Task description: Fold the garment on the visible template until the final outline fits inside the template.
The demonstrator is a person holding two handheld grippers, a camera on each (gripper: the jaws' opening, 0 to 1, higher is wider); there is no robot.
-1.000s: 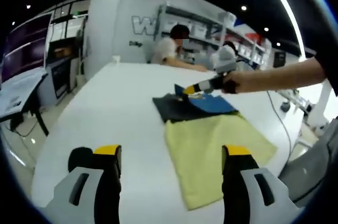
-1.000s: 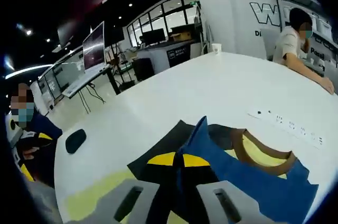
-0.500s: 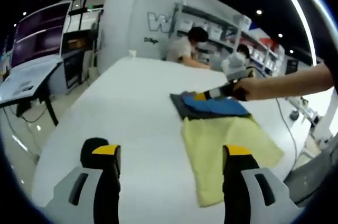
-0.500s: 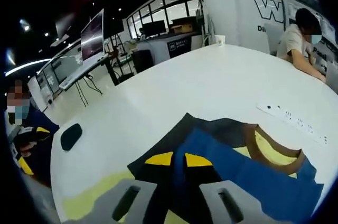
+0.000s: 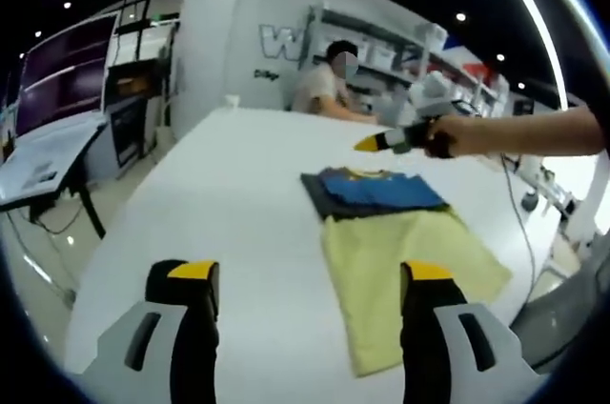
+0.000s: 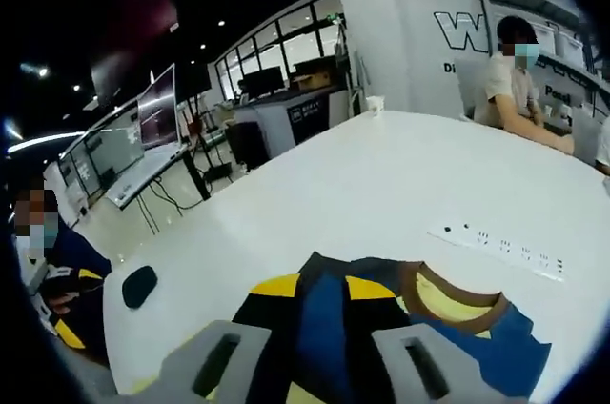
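Observation:
The garment lies on the white table [image 5: 219, 194]. Its blue part [image 5: 381, 190] is folded flat over the dark template [image 5: 317, 196], and its yellow-green part [image 5: 405, 261] reaches off the template toward my left gripper. In the right gripper view the blue cloth [image 6: 467, 347] shows a brown collar [image 6: 448, 318]. My left gripper [image 5: 312, 275] hovers open above the near table, short of the cloth. A hand holds my right gripper [image 5: 376, 144] above the blue fold. From its own camera the right gripper [image 6: 322, 287] is open and holds nothing.
A white power strip [image 6: 500, 242] lies on the table beyond the garment, and a small black object [image 6: 140, 285] sits near the table's edge. A cup [image 6: 375, 104] stands at the far end, where a person [image 6: 510, 80] sits. Another person [image 6: 48, 261] is at the side.
My right gripper has let go of the blue fold, opened and risen off the garment. The blue part now lies flat on the template. My left gripper stays open.

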